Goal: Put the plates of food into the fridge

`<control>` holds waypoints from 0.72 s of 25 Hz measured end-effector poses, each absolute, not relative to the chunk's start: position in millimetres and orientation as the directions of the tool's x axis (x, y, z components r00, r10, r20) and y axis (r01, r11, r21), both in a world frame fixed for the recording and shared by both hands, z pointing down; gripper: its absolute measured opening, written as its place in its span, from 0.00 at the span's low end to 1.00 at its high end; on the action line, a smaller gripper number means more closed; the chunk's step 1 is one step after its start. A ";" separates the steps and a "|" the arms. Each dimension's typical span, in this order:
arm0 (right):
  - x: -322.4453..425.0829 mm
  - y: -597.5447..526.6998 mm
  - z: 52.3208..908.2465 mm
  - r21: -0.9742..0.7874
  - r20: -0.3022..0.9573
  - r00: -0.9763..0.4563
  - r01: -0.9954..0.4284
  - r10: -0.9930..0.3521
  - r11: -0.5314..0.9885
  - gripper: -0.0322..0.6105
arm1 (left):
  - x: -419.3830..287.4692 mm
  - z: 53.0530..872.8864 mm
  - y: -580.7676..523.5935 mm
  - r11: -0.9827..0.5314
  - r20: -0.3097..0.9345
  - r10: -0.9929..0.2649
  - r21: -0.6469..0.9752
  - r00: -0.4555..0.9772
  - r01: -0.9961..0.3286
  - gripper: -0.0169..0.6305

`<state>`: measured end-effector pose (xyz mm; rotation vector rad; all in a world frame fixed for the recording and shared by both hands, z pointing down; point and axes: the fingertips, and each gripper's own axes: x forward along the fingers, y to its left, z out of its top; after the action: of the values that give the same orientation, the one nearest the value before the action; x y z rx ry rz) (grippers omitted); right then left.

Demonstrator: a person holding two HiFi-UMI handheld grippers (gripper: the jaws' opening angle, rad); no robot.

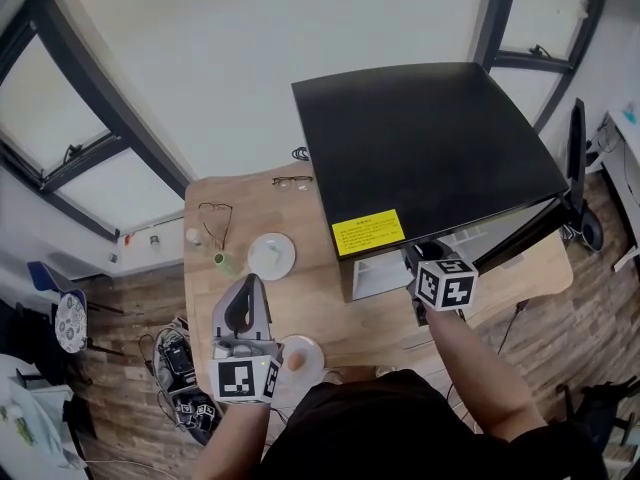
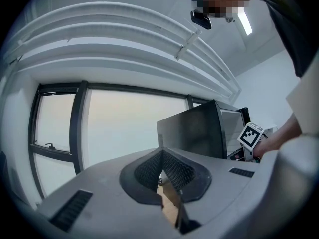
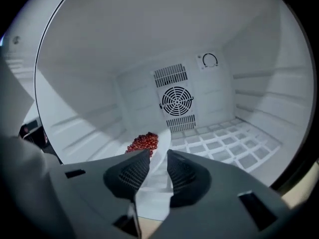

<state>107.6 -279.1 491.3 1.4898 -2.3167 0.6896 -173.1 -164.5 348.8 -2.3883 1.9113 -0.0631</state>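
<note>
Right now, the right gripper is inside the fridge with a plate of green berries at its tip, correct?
Not quite: the berries are red, not green. The right gripper view shows them on the white plate in the fridge, at the right gripper.

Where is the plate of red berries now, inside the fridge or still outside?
Inside. In the right gripper view the plate is within the white walls of the fridge, with the fan grille behind it.
</note>
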 end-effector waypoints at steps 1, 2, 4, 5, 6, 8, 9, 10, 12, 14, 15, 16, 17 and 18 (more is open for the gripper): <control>109.1 -281.0 491.9 -0.197 0.499 -0.401 -0.916 -0.769 0.350 0.25 | -173.2 350.3 -163.8 -0.215 -0.017 -0.976 -0.089 0.218 -0.972 0.03; 110.7 -283.2 492.1 -0.167 0.504 -0.385 -0.922 -0.773 0.350 0.25 | -172.9 351.7 -162.9 -0.214 -0.014 -0.976 -0.088 0.216 -0.973 0.03; 114.2 -287.2 494.2 -0.112 0.519 -0.354 -0.931 -0.778 0.349 0.27 | -171.3 354.1 -160.0 -0.210 -0.008 -0.977 -0.089 0.212 -0.974 0.03; 116.0 -288.2 496.4 -0.088 0.528 -0.341 -0.933 -0.778 0.349 0.27 | -170.2 355.0 -157.9 -0.208 -0.004 -0.978 -0.090 0.209 -0.974 0.03; 117.6 -288.2 498.7 -0.070 0.537 -0.331 -0.934 -0.776 0.350 0.27 | -169.2 355.3 -155.3 -0.205 0.000 -0.979 -0.092 0.206 -0.974 0.03; 120.0 -287.4 502.7 -0.053 0.547 -0.325 -0.933 -0.772 0.356 0.27 | -167.6 353.4 -150.1 -0.192 0.002 -0.981 -0.096 0.193 -0.977 0.03; 120.8 -287.4 503.5 -0.053 0.545 -0.328 -0.932 -0.771 0.360 0.27 | -166.9 351.3 -147.7 -0.184 0.001 -0.983 -0.099 0.185 -0.978 0.03; 121.8 -287.5 503.2 -0.055 0.540 -0.334 -0.930 -0.773 0.363 0.27 | -166.0 348.9 -145.2 -0.175 -0.002 -0.984 -0.103 0.176 -0.979 0.03; 124.3 -287.6 500.0 -0.064 0.519 -0.347 -0.927 -0.781 0.369 0.27 | -164.1 344.1 -139.0 -0.155 -0.009 -0.988 -0.110 0.157 -0.982 0.03; 126.9 -286.0 493.2 -0.076 0.487 -0.365 -0.923 -0.794 0.378 0.27 | -162.0 341.5 -131.1 -0.136 -0.011 -0.990 -0.114 0.139 -0.984 0.03; 127.7 -284.2 488.5 -0.082 0.465 -0.377 -0.919 -0.801 0.385 0.27 | -160.3 341.3 -126.7 -0.130 -0.008 -0.991 -0.116 0.132 -0.985 0.03; 128.2 -281.9 482.9 -0.087 0.439 -0.392 -0.914 -0.809 0.396 0.27 | -158.0 341.8 -122.5 -0.125 -0.001 -0.992 -0.120 0.127 -0.985 0.03; 128.3 -279.3 476.6 -0.091 0.410 -0.408 -0.908 -0.816 0.408 0.27 | -155.5 342.7 -118.6 -0.120 0.006 -0.993 -0.129 0.120 -0.984 0.03; 128.5 -276.5 470.0 -0.095 0.380 -0.423 -0.902 -0.823 0.421 0.27 | -152.8 343.6 -115.0 -0.112 0.013 -0.994 -0.141 0.111 -0.984 0.03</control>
<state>128.5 -276.5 470.0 1.4997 -2.4035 0.4151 -152.8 -115.0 343.6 -2.2673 2.0253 -0.1583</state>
